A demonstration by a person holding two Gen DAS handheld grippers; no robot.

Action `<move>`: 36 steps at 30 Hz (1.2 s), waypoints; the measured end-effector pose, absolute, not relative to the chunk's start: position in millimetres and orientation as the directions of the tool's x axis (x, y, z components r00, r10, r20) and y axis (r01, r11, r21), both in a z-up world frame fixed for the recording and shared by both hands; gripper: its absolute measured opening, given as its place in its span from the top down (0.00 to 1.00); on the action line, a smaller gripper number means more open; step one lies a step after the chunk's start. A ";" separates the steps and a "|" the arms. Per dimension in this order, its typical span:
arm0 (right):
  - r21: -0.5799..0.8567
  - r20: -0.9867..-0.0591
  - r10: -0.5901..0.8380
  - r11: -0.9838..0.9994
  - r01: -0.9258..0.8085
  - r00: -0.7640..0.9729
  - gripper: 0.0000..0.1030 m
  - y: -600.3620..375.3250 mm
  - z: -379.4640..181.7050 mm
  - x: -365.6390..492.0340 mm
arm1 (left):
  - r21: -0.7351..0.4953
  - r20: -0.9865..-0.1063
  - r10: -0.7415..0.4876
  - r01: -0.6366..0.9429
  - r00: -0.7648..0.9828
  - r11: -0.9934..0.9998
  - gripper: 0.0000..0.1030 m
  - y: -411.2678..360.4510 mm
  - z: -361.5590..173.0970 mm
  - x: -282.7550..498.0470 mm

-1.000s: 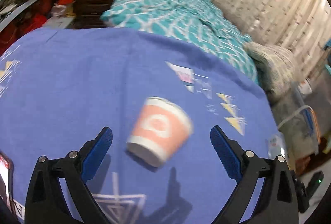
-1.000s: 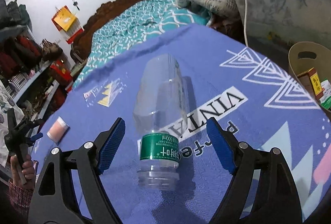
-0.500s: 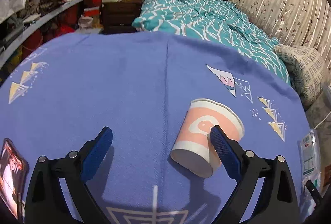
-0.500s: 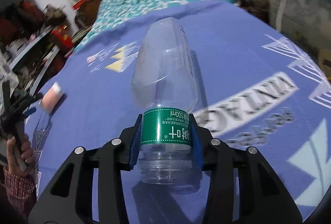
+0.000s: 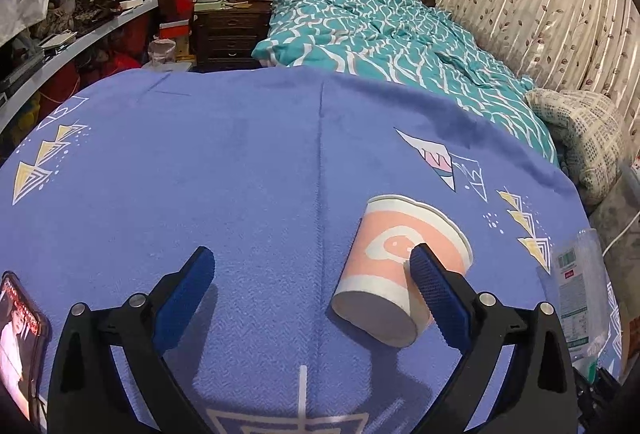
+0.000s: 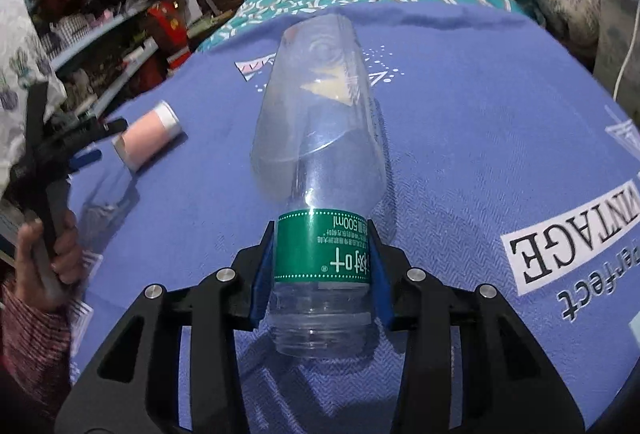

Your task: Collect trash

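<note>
A pink and white paper cup (image 5: 394, 270) lies on its side on the blue cloth (image 5: 240, 173). My left gripper (image 5: 312, 294) is open, its right finger in front of the cup's right side. The cup also shows in the right wrist view (image 6: 148, 139), with the left gripper (image 6: 86, 143) beside it. My right gripper (image 6: 322, 266) is shut on a clear plastic bottle (image 6: 320, 161) at its green label, lifted a little off the cloth.
A phone (image 5: 18, 338) lies at the cloth's left edge. A clear plastic wrapper (image 5: 576, 298) lies at the right edge. A bed with a teal quilt (image 5: 384, 33) stands behind, and cluttered shelves (image 5: 80, 17) on the left.
My right gripper has closed on the bottle and raised it. My left gripper has shifted left, so the cup now lies at its right finger rather than between the fingers.
</note>
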State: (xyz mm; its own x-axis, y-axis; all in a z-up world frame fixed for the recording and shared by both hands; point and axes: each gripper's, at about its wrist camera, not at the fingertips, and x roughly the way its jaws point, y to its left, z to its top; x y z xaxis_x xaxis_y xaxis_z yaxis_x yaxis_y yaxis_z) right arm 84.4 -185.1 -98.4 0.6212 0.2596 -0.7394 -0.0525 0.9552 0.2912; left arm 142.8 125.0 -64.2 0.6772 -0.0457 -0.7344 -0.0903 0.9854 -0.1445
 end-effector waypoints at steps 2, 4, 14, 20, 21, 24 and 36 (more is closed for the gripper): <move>0.321 -0.731 0.280 0.946 -0.049 0.623 0.58 -193.9 -98.7 83.7 | -0.138 -0.733 -0.042 -0.088 0.678 0.987 0.07 122.9 -64.5 142.8; 0.323 -0.730 0.282 0.945 -0.049 0.623 0.58 -196.3 -98.3 83.7 | -0.130 -0.731 -0.036 -0.086 0.681 0.988 0.07 121.0 -64.4 142.6; 0.354 -0.720 0.305 0.934 -0.049 0.623 0.55 -187.3 -98.6 77.3 | -0.082 -0.719 0.001 -0.086 0.695 0.993 0.07 113.5 -63.1 140.2; 0.357 -0.714 0.312 0.932 -0.057 0.627 0.41 -184.1 -96.5 76.3 | -0.074 -0.716 0.003 -0.081 0.698 0.994 0.07 112.8 -63.0 139.7; 0.358 -0.714 0.310 0.932 -0.053 0.628 0.41 -184.7 -95.9 76.1 | -0.075 -0.717 0.003 -0.080 0.697 0.994 0.07 112.7 -62.8 139.9; 0.364 -0.712 0.312 0.930 -0.050 0.629 0.41 -185.2 -96.5 75.4 | -0.081 -0.716 -0.003 -0.079 0.698 0.994 0.07 112.5 -62.1 139.6; 0.364 -0.712 0.309 0.930 -0.045 0.631 0.38 -186.8 -96.8 75.7 | -0.132 -0.723 -0.043 -0.077 0.689 0.988 0.07 119.6 -63.5 140.4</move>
